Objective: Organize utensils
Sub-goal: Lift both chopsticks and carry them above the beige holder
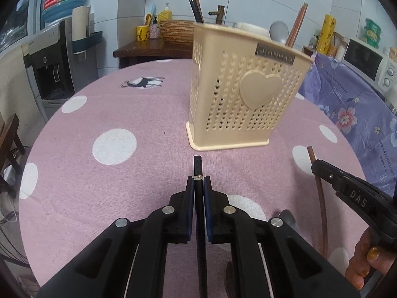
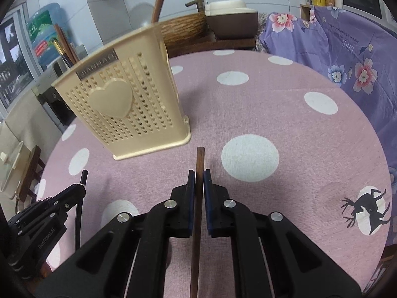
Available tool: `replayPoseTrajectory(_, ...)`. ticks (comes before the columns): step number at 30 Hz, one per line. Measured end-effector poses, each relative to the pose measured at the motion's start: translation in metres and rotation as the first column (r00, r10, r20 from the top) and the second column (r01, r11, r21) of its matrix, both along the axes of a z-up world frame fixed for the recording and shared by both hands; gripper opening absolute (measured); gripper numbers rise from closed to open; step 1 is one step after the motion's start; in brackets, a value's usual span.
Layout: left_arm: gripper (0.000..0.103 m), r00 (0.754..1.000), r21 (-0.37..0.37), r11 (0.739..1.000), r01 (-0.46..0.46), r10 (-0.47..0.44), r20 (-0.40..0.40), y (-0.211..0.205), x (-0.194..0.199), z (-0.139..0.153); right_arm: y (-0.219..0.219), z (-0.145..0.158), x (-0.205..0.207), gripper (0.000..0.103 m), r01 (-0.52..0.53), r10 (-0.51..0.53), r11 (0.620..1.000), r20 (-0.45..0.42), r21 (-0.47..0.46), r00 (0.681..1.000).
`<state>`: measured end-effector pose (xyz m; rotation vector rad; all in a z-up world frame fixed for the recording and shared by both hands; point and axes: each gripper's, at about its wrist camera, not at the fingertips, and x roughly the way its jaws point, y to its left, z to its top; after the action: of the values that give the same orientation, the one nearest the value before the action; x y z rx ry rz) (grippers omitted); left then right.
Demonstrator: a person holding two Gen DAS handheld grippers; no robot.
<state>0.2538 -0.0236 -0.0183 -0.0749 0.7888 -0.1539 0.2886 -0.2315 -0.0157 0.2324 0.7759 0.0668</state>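
My perforated beige plastic utensil holder (image 1: 244, 99) hides the lower ends of the sticks inside; my black chopstick (image 1: 199, 223) runs off the bottom edge.

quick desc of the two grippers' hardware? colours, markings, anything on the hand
Both grippers, left gripper and right gripper, are matte black plastic linkages with round silver pivot pins. Fingers carry dark blue pads on the inner faces. White lettering: "DAS" on the right one's side, "GenRobot.AI" on the left's. No cables visible. The right hand is bare, with a glittery yellow nail.
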Motion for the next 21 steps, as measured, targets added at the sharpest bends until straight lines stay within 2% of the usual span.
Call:
replayPoseTrajectory(7,0.009,0.997,-0.034,0.999,-0.006,0.008,0.079,0.012,-0.015,0.029,-0.006,0.028,-0.023,0.008,-0.028,0.024,0.999,0.096,0.040,0.995)
replayPoseTrajectory(14,0.009,0.985,-0.076,0.997,-0.003,0.016,0.173,0.025,-0.037,0.061,-0.015,0.064,-0.055,0.008,-0.072,0.061,0.997,0.228,0.041,0.972)
replayPoseTrajectory(21,0.009,0.965,-0.107,0.994,-0.004,0.032,0.259,0.034,-0.054,0.089,-0.020,0.090,-0.076,0.008,-0.107,0.090,0.994,0.308,0.038,0.947)
